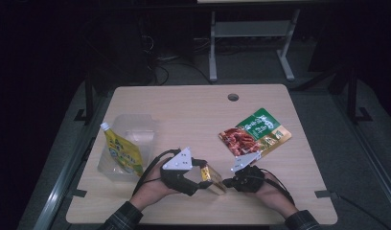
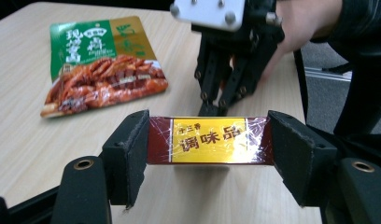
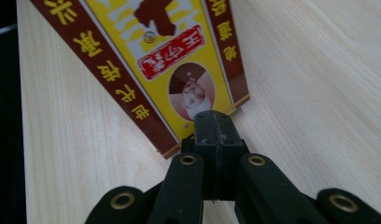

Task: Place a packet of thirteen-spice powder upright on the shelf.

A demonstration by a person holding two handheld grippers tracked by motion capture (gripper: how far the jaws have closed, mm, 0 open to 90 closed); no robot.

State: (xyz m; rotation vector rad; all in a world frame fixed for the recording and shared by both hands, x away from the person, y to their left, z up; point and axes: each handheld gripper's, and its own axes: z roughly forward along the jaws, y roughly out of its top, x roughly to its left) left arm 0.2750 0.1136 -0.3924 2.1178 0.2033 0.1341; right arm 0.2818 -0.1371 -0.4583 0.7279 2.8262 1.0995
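The left hand-held gripper [image 2: 209, 154] is clamped across the ends of a small rectangular box [image 2: 209, 140], its black padded jaws pressing on each dark-red end. The box is glossy, film-wrapped, with a yellow centre panel, and sits at the front centre of the pale wood-grain worktop [image 1: 193, 110]. The right hand-held gripper [image 3: 216, 122] has its jaws together, tips at the box's lower edge; whether they pinch it cannot be told. A flat printed food pouch [image 1: 255, 132] lies behind the right hand. A yellow spouted pouch [image 1: 122, 151] leans in a clear plastic container [image 1: 131, 125].
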